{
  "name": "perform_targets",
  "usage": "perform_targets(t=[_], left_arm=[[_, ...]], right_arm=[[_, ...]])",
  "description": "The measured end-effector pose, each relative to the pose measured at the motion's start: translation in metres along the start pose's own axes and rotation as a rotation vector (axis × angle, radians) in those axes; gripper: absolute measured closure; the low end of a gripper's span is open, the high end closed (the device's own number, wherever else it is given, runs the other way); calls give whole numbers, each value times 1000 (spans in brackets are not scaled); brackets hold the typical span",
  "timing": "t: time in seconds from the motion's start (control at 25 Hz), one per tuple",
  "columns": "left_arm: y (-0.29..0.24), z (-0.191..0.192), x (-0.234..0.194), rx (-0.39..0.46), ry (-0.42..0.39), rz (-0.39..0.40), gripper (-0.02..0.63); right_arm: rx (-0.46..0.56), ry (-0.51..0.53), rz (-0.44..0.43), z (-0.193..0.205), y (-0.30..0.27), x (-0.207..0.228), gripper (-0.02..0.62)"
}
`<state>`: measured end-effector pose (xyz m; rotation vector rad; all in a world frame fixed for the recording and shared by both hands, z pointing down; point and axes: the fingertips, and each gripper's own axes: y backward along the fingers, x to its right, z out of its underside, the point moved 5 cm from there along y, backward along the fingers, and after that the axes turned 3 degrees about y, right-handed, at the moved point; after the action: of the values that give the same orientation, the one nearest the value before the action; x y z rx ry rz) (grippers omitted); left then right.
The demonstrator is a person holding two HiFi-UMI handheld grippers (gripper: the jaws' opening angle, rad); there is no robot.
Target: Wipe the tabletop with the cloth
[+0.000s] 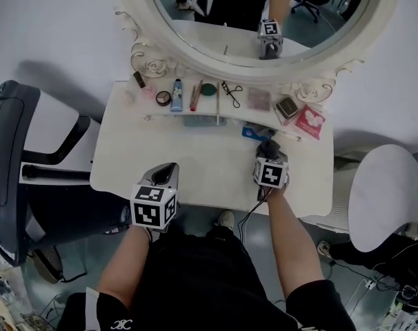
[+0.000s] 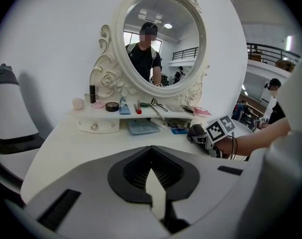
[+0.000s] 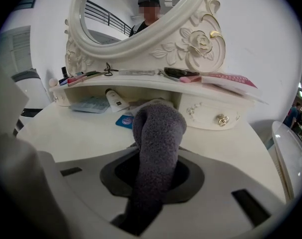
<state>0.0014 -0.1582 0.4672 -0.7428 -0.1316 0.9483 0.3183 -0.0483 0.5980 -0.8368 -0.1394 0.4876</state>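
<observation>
The white tabletop point(image 1: 209, 167) belongs to a vanity under an oval mirror. A dark grey cloth point(image 3: 158, 133) bulges out of my right gripper point(image 3: 156, 171), which is shut on it. In the head view that gripper point(image 1: 267, 158) sits at the table's right centre, the cloth point(image 1: 267, 147) on or just above the surface. My left gripper point(image 1: 169, 176) hovers at the front left edge, its jaws together with nothing between them. From the left gripper view point(image 2: 151, 153) I see the right gripper point(image 2: 215, 133) across the table.
A low shelf point(image 1: 216, 109) below the mirror point(image 1: 264, 12) carries several cosmetics. A pale blue tray point(image 1: 203, 121) and a blue packet point(image 1: 250, 132) lie in front of it. A dark chair point(image 1: 16, 171) stands left, a white chair point(image 1: 385, 192) right.
</observation>
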Motion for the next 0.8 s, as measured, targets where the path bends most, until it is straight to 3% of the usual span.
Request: perform_targets(t=[0.56, 0.8], left_arm=[[41, 7, -93, 8, 23, 21, 606], [62, 17, -131, 8, 44, 14, 606]], right_arm=[[2, -22, 49, -16, 6, -120, 506], [11, -19, 31, -19, 3, -169, 506]])
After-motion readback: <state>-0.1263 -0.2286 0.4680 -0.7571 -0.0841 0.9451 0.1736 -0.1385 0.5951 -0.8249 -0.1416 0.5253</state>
